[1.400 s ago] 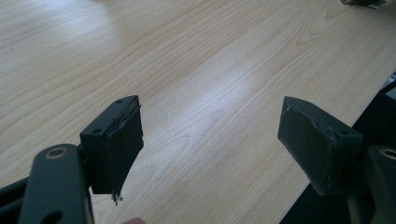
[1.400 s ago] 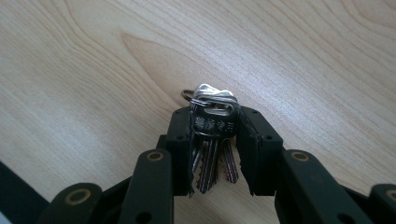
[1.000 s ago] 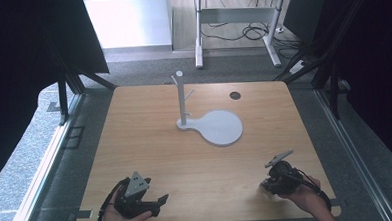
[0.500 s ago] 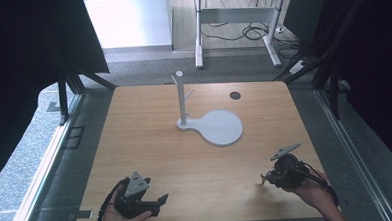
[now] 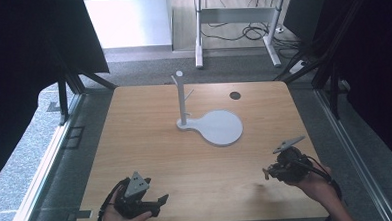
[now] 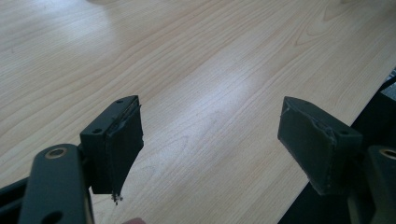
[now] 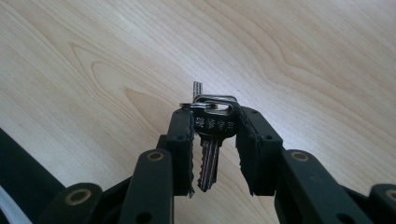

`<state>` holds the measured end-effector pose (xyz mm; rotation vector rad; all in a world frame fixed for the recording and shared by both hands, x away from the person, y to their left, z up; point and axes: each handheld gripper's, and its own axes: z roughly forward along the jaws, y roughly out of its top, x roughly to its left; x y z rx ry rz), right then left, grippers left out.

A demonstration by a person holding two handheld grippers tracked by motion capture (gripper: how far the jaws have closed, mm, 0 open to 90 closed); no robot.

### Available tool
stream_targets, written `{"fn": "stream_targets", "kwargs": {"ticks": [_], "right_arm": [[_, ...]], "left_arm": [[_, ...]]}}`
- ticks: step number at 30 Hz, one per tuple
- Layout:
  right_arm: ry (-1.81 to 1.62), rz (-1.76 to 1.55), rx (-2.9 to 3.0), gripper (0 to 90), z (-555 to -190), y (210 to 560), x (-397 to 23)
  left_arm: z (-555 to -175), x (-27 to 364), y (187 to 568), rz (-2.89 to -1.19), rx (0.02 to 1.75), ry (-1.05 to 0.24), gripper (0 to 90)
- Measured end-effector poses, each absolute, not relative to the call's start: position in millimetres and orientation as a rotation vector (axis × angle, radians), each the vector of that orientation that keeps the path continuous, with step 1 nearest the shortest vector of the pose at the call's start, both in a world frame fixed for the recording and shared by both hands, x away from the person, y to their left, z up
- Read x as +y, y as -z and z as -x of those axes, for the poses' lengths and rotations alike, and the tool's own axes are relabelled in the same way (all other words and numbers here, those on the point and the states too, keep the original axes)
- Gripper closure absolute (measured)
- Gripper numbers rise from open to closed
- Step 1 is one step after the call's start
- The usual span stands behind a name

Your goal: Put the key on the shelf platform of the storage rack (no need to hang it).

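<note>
Lifted since the earlier frame, the right gripper [image 5: 267,173] pinches a key bunch [image 7: 211,135] in its jaws; the peg stand [image 5: 181,98] lies ahead-left; left gripper [image 6: 210,140] spread, farther off.

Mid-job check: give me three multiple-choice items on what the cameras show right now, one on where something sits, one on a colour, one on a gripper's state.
1. Where does the white stand sit on the table?
A. by the near edge
B. past the middle, toward the far edge
C. at the left corner

2. What colour is the head of the key?
A. black
B. red
C. yellow

3. How does the left gripper stand?
A. shut on a key
B. shut on nothing
C. open, nothing between its jaws

Answers:
1 B, the high view shows the stand's post and round base beyond the middle of the table.
2 A, the right gripper view shows a black head under a metal ring, clamped in the right gripper.
3 C, the left gripper view shows bare wood in the wide gap.
</note>
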<state>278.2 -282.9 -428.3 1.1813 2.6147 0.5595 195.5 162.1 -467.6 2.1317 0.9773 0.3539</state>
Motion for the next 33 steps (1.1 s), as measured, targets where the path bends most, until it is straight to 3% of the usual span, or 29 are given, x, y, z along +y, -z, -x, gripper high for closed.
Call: {"fn": "stream_targets", "kwargs": {"ticks": [33], "right_arm": [[-0.632, -1.145, 2.584, 67.5, -301.9, 397.5, -275.1]], "left_arm": [[-195.5, 163.2, 466.8, -2.135, 0.978, -0.355, 22.5]]}}
